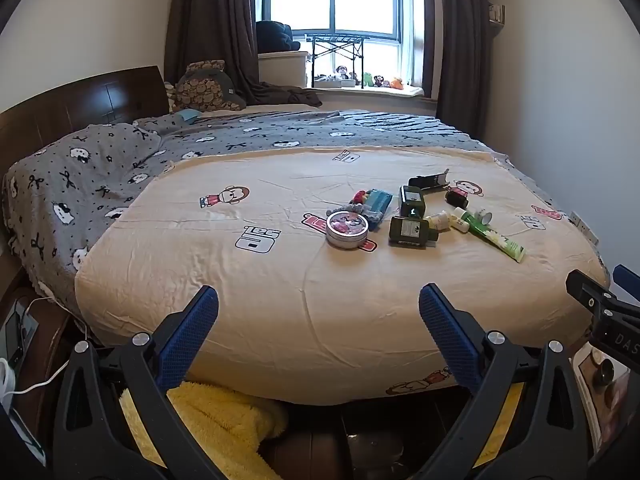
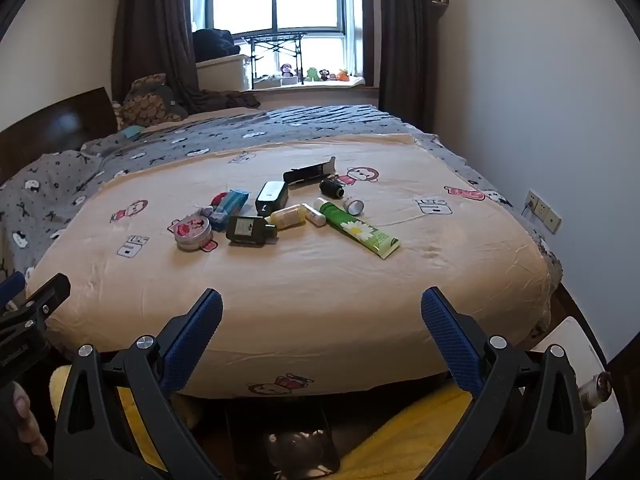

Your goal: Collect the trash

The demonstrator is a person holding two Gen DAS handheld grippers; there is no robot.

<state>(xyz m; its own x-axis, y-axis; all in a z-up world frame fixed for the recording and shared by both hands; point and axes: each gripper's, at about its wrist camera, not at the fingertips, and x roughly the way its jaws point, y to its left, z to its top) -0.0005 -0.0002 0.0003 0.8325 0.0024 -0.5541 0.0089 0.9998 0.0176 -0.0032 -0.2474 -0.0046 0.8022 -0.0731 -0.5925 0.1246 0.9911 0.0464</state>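
Trash lies in a cluster on the cream bed cover [image 1: 280, 300] [image 2: 320, 280]: a round pink tin [image 1: 346, 230] [image 2: 193, 231], a teal packet [image 1: 376, 204] [image 2: 232, 202], two dark green bottles [image 1: 412, 232] [image 2: 250, 230], a small yellow bottle [image 2: 288, 216], a green daisy tube [image 1: 494, 238] [image 2: 360, 230], a black box [image 1: 428, 181] [image 2: 310, 173] and a tape roll [image 2: 355, 205]. My left gripper [image 1: 318, 312] is open and empty over the bed's near edge. My right gripper [image 2: 322, 314] is likewise open and empty, short of the cluster.
A grey patterned blanket [image 1: 100, 176] and wooden headboard [image 1: 80, 100] are on the left. The window sill with toys [image 1: 360, 80] is far back. A yellow fluffy cloth [image 1: 224, 420] and a dark bin [image 2: 296, 440] lie below the bed edge. A wall socket [image 2: 544, 212] is on the right.
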